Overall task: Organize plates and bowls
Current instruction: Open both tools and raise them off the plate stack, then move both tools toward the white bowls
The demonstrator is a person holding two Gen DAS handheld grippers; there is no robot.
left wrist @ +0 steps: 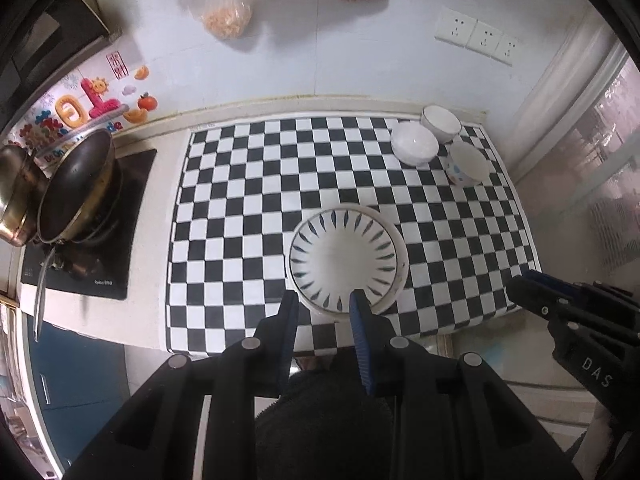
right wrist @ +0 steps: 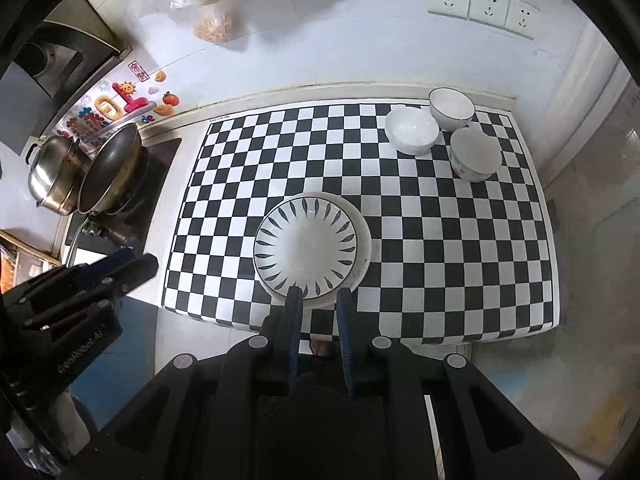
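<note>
A plate with a blue leaf pattern [left wrist: 344, 256] [right wrist: 306, 244] lies on top of a plain white plate [left wrist: 394, 300] [right wrist: 362, 264] near the front of the checkered mat [left wrist: 240, 208] [right wrist: 440, 248]. Three bowls cluster at the mat's far right corner: a shallow white bowl [left wrist: 414, 144] [right wrist: 412, 132], a dark-rimmed bowl [left wrist: 440, 122] [right wrist: 452, 108] and a dotted bowl [left wrist: 468, 164] [right wrist: 476, 154]. My left gripper [left wrist: 324, 304] [right wrist: 132, 268] hovers high above the plates' near rim, jaws narrow and empty. My right gripper [right wrist: 318, 298] [left wrist: 520, 284] hangs beside it, also shut and empty.
A dark wok [left wrist: 76, 192] [right wrist: 110, 168] and a steel pot [left wrist: 16, 184] [right wrist: 54, 180] sit on the stove left of the mat. Wall sockets [left wrist: 476, 36] [right wrist: 486, 2] and hanging plastic bags [left wrist: 228, 16] [right wrist: 212, 20] are behind. The counter's front edge lies just below the plates.
</note>
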